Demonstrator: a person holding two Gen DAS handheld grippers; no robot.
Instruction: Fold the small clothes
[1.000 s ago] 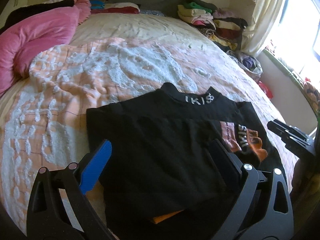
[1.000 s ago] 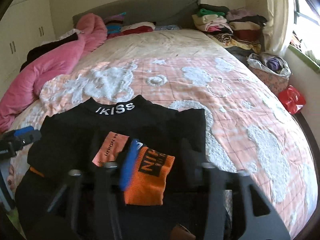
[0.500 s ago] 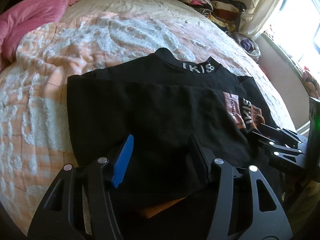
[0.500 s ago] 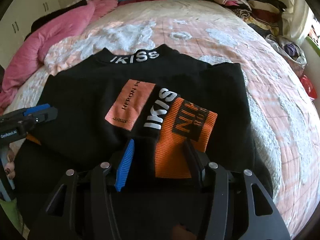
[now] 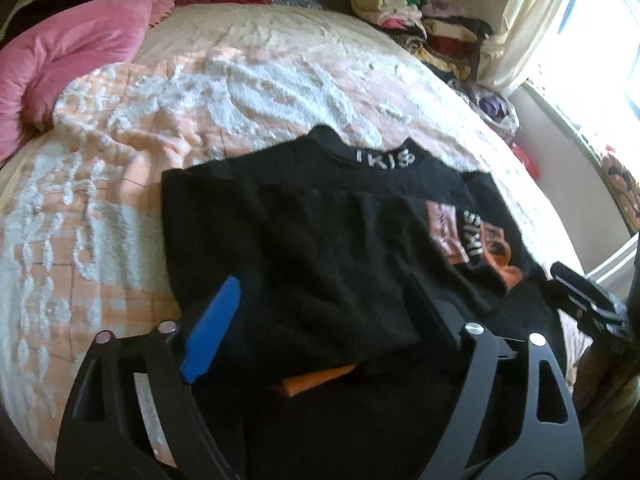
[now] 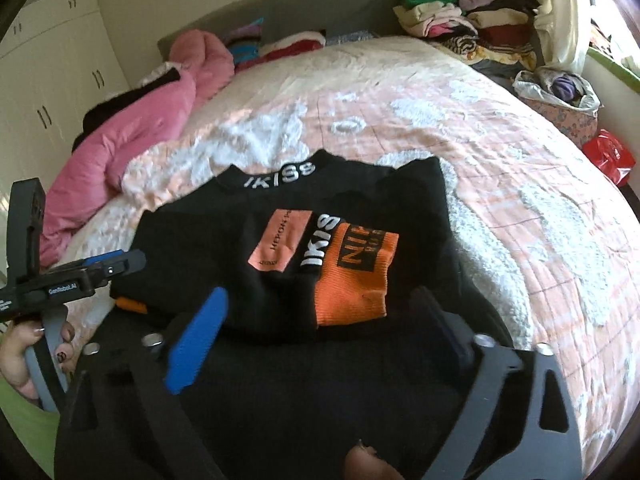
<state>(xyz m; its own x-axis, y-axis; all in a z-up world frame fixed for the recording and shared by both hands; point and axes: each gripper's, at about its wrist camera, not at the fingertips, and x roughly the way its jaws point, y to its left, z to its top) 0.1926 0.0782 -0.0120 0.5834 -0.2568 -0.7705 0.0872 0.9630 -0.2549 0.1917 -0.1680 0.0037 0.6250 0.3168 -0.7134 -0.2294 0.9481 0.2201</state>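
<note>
The black sweater (image 6: 248, 256) lies on the bed (image 6: 500, 168), both sleeves folded inward so its orange cuff (image 6: 354, 276) rests on the chest. My left tongs (image 5: 320, 320) and right tongs (image 6: 324, 328) have just been opening; both stand spread, nothing pinched, releasing the finished fold.

Daylight is streaming in from the window (image 5: 600, 40) far to the right of the jaws, blowing it out to white glare; the bedspread (image 5: 248, 80) beyond the jaws is glowing warm; the black top (image 5: 320, 240) between the jaws is losing detail in shadow; both views are smearing slightly and bending at the dark edges.
</note>
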